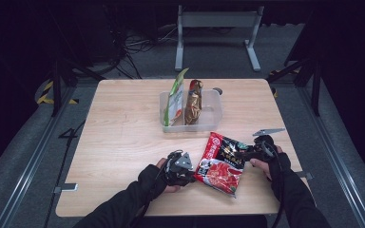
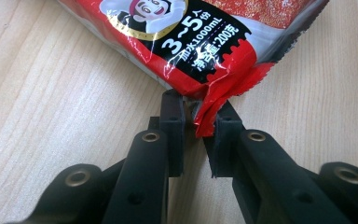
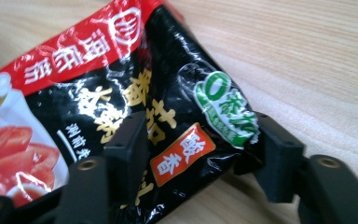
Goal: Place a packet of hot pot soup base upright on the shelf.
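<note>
A red and black sauce packet (image 1: 221, 161) lies at the table's near right, its right end raised a little. My left gripper (image 1: 193, 172) meets its near left corner. In the left gripper view the jaws (image 2: 198, 126) stand close together with the packet's crumpled red corner (image 2: 223, 88) pinched between them. My right gripper (image 1: 241, 153) comes in from the right at the packet's far end. In the right gripper view its jaws (image 3: 203, 140) straddle the black end of the packet (image 3: 121, 74), which bulges and creases between them.
A clear plastic bin (image 1: 216, 114) stands at the table's middle back, holding a green packet (image 1: 175, 102) and a brown packet (image 1: 193, 102) upright. A metal frame (image 1: 216, 19) stands on the floor beyond the table. Bare wood (image 1: 119, 137) spreads left of the hands.
</note>
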Demonstrator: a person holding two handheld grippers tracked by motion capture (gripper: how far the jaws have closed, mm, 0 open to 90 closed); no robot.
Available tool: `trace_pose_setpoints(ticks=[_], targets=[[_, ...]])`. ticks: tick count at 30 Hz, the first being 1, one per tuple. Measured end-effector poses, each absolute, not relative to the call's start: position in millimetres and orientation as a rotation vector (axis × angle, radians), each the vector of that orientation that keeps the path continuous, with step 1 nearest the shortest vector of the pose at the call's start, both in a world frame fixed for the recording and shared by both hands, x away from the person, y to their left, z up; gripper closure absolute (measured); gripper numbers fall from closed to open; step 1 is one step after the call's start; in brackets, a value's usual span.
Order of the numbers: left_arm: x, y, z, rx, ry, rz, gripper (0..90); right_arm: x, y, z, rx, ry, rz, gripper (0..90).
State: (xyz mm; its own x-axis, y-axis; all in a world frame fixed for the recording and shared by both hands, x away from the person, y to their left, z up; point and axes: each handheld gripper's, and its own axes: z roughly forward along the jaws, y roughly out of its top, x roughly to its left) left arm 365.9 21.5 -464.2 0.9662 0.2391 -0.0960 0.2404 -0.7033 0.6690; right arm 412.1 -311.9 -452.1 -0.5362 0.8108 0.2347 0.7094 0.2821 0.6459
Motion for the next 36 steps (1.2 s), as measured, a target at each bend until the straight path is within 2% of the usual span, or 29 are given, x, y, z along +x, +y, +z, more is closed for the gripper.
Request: trace_pose_setpoints(ticks=[2, 4, 5, 8, 10, 30, 36], targets=[[366, 21, -464, 2.381, 0.331, -0.002, 79.8, 413, -313, -453, 1.446, 2.389, 1.104, 50.9], [366, 21, -464, 2.382, 0.331, -0.001, 79.9, 413, -317, -452, 1.466, 2.358, 1.133, 62.3], [366, 21, -464, 2.382, 0.331, -0.001, 79.9, 413, -317, -452, 1.466, 2.358, 1.133, 62.3], [365, 21, -464, 2.381, 0.334, 0.003, 79.7, 411, -319, -450, 1.454, 2.329, 1.159, 71.0], [365, 21, -464, 2.38, 0.337, 0.007, 79.7, 410, -319, -449, 1.453, 2.324, 1.162, 73.5], [364, 23, -464, 2.386, 0.333, 0.027, 80.9, 396, -323, -435, 1.402, 2.255, 1.218, 79.5], [365, 27, -464, 2.382, 0.316, 0.003, 74.2, 390, -324, -428, 1.375, 2.23, 1.233, 80.2]])
